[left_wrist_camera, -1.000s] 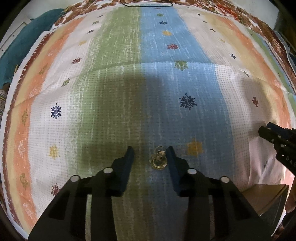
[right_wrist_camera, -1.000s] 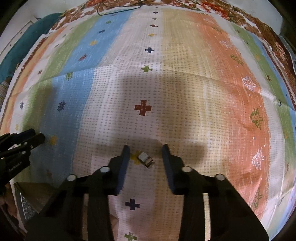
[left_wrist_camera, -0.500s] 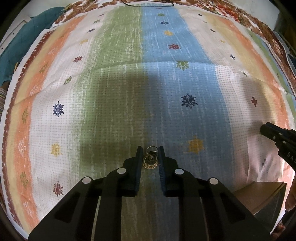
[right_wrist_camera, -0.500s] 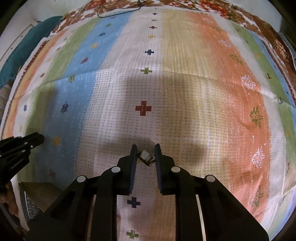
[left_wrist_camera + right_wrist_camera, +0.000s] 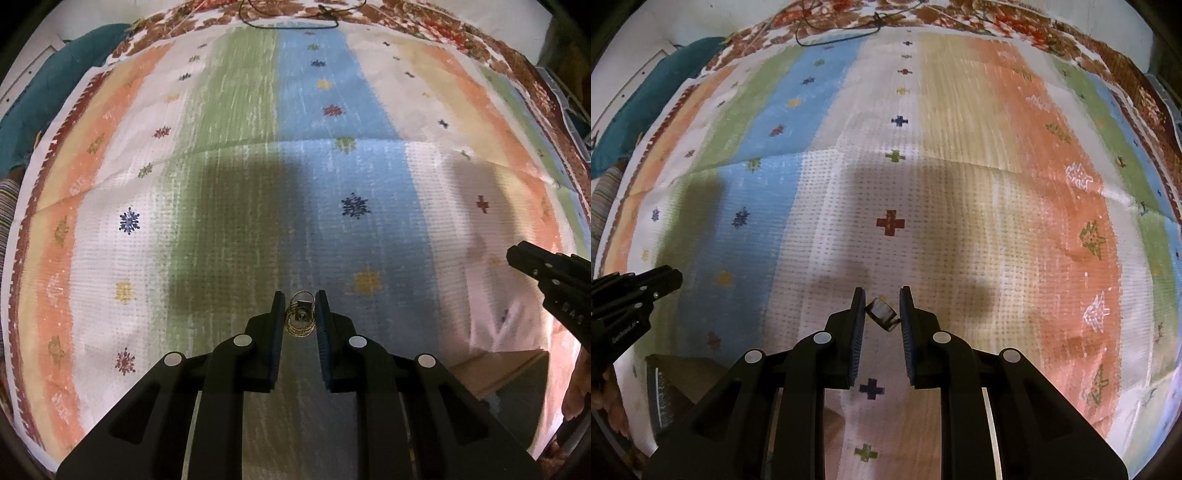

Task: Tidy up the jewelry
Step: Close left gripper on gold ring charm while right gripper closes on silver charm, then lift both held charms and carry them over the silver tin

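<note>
A small gold wire ring (image 5: 300,320) with a square top is pinched between the pads of my left gripper (image 5: 300,314), which is shut on it just above the striped cloth (image 5: 240,184). In the right wrist view my right gripper (image 5: 882,314) is shut on a dark, wide band ring (image 5: 882,314), held tilted between its pads. Each gripper shows at the edge of the other's view: the right gripper (image 5: 550,277) at the right, the left gripper (image 5: 631,295) at the left.
A wooden box (image 5: 506,373) sits at the lower right of the left wrist view; the same box (image 5: 679,384) shows with a dark lining at the lower left of the right wrist view. A black cord (image 5: 291,22) lies at the far edge. A teal cushion (image 5: 55,92) lies far left.
Both grippers went from open around their rings to shut on them. The left gripper has since lifted a little with the gold ring; the right has hardly moved.
</note>
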### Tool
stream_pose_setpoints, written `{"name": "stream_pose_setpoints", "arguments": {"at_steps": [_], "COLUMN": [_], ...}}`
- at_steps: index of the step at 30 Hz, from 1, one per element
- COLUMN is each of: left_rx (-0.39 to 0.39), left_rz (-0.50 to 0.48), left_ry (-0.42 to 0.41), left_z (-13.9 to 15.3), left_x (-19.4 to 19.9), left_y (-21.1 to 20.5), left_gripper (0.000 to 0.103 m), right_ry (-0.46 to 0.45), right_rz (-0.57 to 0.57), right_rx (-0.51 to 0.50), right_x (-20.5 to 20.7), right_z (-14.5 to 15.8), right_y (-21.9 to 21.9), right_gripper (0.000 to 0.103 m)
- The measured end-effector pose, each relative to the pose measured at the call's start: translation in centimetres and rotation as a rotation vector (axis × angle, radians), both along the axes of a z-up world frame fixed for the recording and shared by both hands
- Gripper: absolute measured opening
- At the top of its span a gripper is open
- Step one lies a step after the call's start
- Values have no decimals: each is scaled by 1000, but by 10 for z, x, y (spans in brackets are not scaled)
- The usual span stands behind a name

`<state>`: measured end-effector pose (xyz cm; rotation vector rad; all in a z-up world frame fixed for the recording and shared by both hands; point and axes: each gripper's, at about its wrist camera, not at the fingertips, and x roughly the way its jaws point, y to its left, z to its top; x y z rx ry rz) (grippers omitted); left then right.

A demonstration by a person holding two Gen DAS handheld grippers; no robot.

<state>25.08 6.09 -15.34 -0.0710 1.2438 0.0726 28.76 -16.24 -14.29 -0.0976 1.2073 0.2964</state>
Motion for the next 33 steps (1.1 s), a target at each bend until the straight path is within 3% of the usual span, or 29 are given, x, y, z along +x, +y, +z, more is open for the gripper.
{"name": "stream_pose_setpoints", "arguments": {"at_steps": [5, 24, 33], "left_rx": [15, -44, -63], "left_rz": [-5, -33, -31], "left_ry": [-38, -141, -197], "left_z": [14, 69, 92], "left_x": [-5, -32, -45], "left_y": [-10, -34, -35], "left_gripper": [16, 16, 16], "right_ry": [-15, -96, -181], "right_rz": [11, 42, 72], "right_rx": [11, 70, 58], "right_x": [-8, -39, -58], "right_z": [8, 51, 78], "right_y": [2, 3, 6], "right_gripper": [19, 19, 19]}}
